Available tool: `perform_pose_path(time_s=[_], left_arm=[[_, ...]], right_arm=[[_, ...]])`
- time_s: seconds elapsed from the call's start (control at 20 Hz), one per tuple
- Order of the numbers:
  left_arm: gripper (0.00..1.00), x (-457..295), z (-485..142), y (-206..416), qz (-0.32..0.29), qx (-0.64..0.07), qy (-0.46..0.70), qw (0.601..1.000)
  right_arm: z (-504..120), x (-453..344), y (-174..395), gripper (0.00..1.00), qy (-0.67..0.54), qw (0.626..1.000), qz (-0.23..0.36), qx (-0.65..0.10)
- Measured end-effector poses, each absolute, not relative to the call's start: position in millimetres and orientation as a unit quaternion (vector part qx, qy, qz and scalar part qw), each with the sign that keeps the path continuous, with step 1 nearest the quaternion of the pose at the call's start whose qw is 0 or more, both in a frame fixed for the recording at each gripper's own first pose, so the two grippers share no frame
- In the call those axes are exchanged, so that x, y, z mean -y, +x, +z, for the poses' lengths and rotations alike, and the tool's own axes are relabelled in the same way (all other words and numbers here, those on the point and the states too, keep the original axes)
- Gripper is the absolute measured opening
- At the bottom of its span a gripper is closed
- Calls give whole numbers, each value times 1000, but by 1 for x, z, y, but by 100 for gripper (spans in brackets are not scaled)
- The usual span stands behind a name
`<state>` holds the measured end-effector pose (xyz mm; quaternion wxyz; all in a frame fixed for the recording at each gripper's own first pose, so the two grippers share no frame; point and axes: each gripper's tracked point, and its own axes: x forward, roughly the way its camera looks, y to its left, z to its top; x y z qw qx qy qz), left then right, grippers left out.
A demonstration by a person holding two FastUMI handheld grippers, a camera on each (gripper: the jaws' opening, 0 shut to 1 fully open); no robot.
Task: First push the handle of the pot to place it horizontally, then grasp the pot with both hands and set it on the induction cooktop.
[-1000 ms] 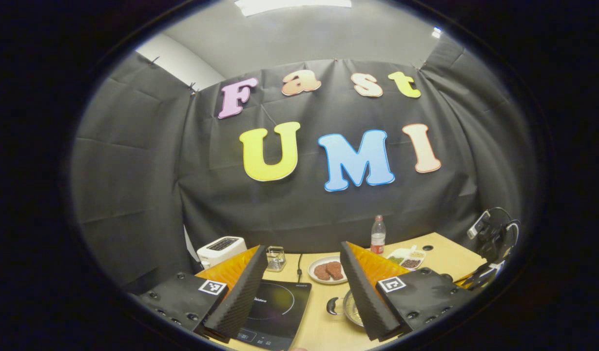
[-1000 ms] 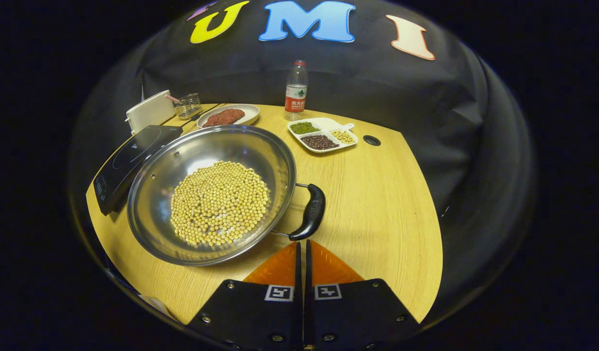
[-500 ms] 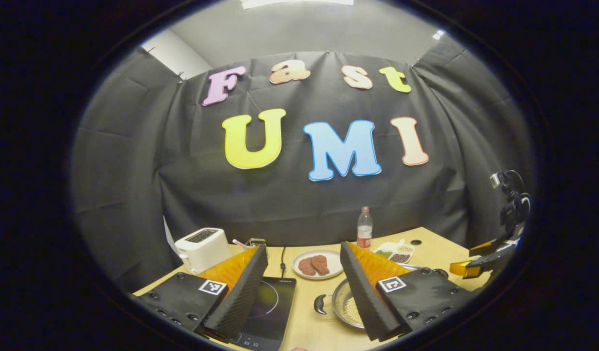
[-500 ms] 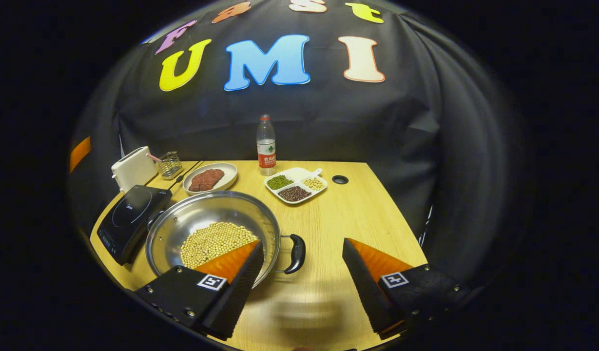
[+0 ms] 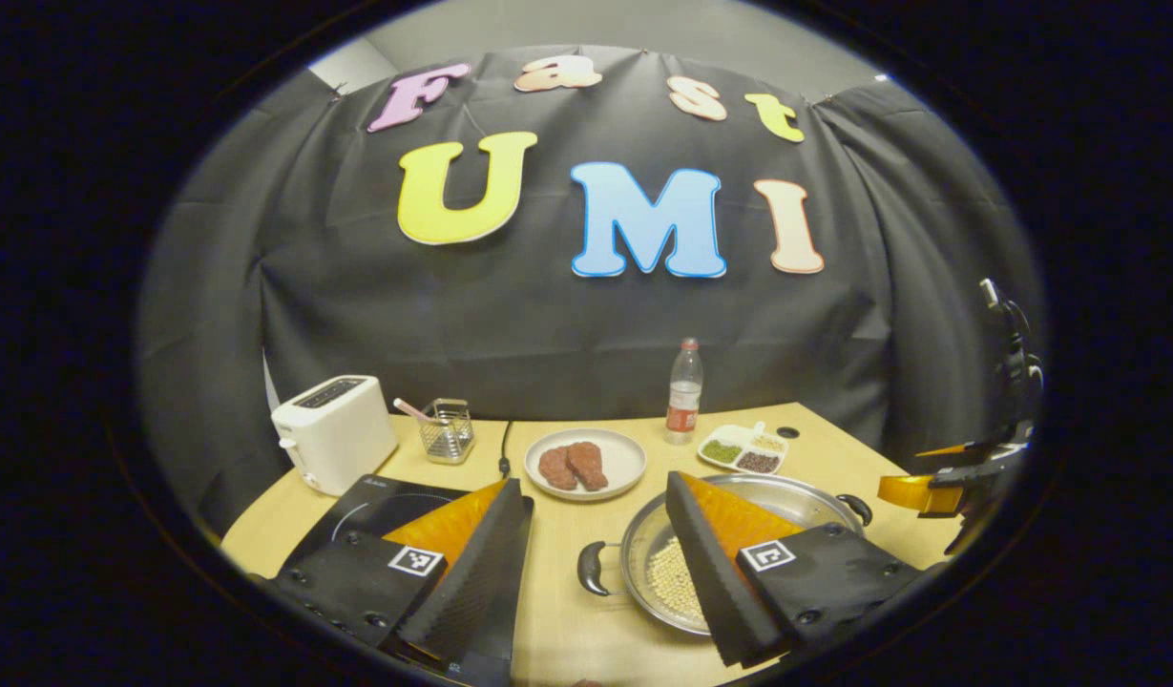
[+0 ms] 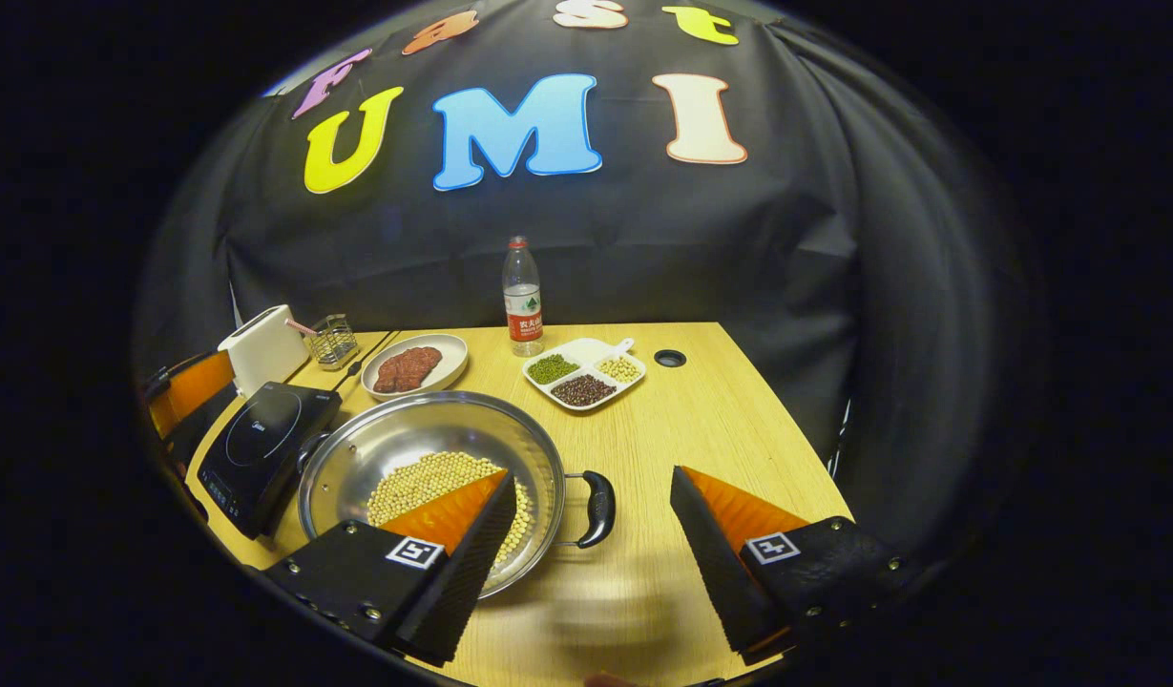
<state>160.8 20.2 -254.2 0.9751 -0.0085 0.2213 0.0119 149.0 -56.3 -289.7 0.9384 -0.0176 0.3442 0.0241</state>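
A steel pot (image 6: 405, 441) holding soybeans (image 6: 424, 477) sits on the wooden table (image 6: 729, 420), just right of the black induction cooktop (image 6: 261, 444). Its black handles point left (image 5: 591, 570) and right (image 6: 597, 509). My right gripper (image 6: 591, 572) is open above the table's near edge, with the right handle just ahead of its gap. My left gripper (image 5: 596, 582) is also open, and the pot's left handle lies ahead between its fingers. One left finger overlaps the pot (image 5: 796, 491) and the other overlaps the cooktop (image 5: 376, 501). Neither gripper touches the pot.
Behind the cooktop stand a white toaster (image 5: 333, 444) and a wire basket (image 5: 448, 429). A plate of meat (image 6: 414, 365), a water bottle (image 6: 522, 298) and a divided dish of beans (image 6: 586, 372) line the back of the table. A cable hole (image 6: 670, 358) is at the far right.
My right gripper went from shut near the pot's right handle to open and pulled back. The left gripper view dipped, bringing the table and pot's left handle into fuller sight.
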Motion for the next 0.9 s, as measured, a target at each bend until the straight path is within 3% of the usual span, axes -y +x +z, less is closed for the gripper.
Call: perform_pose_path(time_s=[0.1,0.3,0.45,0.6,0.7,0.9], left_arm=[[100,-17,-276,167,2,-242,-7,970],[94,-12,-320,177,-12,-278,-5,960],[100,-11,-352,179,-18,-310,-9,951],[94,-13,-380,181,-13,-341,-16,940],[100,-13,-395,182,-13,-357,-20,934],[94,-14,-415,184,-11,-382,-13,924]], right_arm=[[-296,56,151,99,-18,937,24,-349],[-310,53,154,99,-9,931,23,-365],[-324,51,155,99,-9,925,26,-378],[-336,48,158,99,-7,919,31,-394],[-344,47,160,99,-3,914,33,-404],[-360,44,164,99,10,904,38,-426]])
